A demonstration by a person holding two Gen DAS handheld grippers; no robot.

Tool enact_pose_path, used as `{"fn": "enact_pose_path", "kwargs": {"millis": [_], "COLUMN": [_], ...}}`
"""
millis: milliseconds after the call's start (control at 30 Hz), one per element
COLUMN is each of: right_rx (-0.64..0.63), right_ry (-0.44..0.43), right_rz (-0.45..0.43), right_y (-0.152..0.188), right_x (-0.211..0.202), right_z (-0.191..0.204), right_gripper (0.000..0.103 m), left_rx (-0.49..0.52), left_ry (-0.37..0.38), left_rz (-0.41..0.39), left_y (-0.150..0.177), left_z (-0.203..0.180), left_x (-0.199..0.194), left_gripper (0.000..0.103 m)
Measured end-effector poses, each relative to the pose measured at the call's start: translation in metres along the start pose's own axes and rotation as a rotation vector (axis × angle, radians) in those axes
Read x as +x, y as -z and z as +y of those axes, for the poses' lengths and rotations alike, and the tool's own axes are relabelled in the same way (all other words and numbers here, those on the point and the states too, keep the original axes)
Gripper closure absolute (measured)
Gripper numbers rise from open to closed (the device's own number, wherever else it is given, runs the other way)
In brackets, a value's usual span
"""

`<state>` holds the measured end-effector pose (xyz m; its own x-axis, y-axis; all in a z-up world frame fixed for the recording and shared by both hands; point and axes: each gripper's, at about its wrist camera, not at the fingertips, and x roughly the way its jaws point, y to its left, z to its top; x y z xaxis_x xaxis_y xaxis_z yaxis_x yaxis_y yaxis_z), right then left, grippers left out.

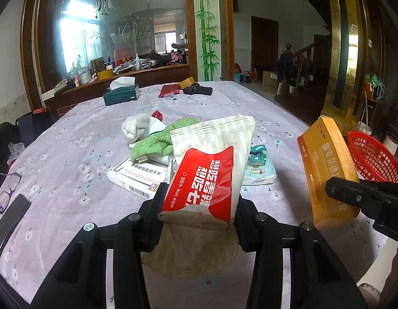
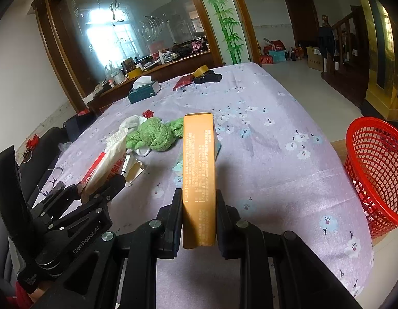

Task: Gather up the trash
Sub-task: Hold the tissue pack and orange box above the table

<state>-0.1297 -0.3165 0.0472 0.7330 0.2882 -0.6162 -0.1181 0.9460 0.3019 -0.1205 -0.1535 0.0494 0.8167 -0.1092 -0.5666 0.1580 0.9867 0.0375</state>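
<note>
We noted the right gripper (image 2: 199, 221) clamped on the orange box (image 2: 199, 175), long axis pointing ahead, and the left gripper (image 1: 199, 206) gripping the wet-wipe pack (image 1: 212, 170), with the red basket (image 2: 379, 170) off the table's right edge, nearer our right hand.

Bare tablecloth (image 2: 263, 139) lies before the red basket (image 2: 376, 170).

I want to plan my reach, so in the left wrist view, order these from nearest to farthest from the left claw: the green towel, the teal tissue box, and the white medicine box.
1. White medicine box, just ahead-left of the left claw.
2. Green towel, mid-table behind it.
3. Teal tissue box, far end, left.
</note>
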Motion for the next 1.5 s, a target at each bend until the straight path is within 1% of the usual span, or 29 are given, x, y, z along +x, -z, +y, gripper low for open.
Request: {"fn": "enact_pose_path", "kwargs": {"millis": [1000,1500], "right_rx": [0.002,0.024], "right_ry": [-0.006,-0.002], "right_rz": [0.008,-0.005], "right_y": [0.006,0.006], "right_x": [0.002,-0.003], "right_z": [0.006,-0.004], "right_gripper": [0.079,0.079], "left_rx": [0.005,0.022], "left_ry": [-0.004,0.001], "left_rz": [0.004,0.010], "left_y": [0.003,0.002], "left_z": [0.002,-0.002], "left_x": [-0.004,0.000], "left_gripper": [0.059,0.059]}}
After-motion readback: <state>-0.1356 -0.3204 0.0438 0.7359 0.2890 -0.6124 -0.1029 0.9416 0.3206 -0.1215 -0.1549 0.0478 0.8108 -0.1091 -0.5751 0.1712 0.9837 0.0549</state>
